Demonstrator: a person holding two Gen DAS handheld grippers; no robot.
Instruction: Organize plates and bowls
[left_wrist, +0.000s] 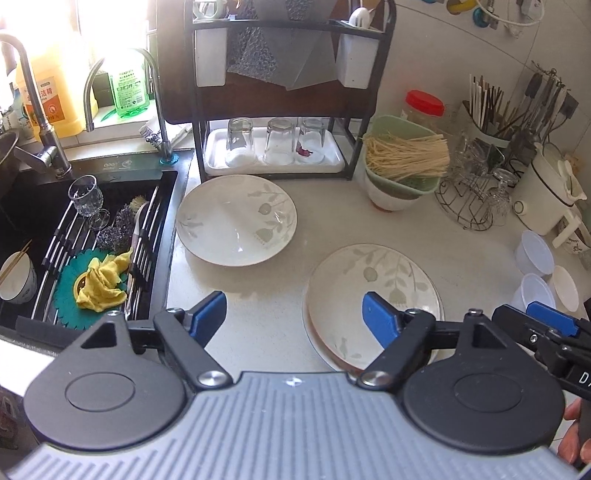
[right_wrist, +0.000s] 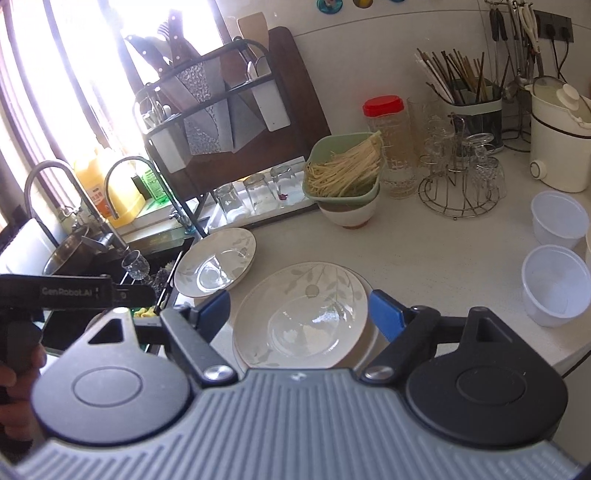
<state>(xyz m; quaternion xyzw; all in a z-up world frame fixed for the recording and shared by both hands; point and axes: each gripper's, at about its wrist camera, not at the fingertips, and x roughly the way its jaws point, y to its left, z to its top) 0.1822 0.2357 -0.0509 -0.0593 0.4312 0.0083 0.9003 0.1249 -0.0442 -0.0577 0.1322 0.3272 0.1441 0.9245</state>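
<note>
Both your left tongs (left_wrist: 293, 317) and right tongs (right_wrist: 299, 314) hang released, empty. The stacked plates (right_wrist: 301, 317) lie at 6 o'clock; the lone plate (left_wrist: 236, 219), 11 o'clock, could slide sinkward if nudged.

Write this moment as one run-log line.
left hand-held gripper: open, empty | right hand-held gripper: open, above stacked plates | single plate: beside sink | nothing held
</note>
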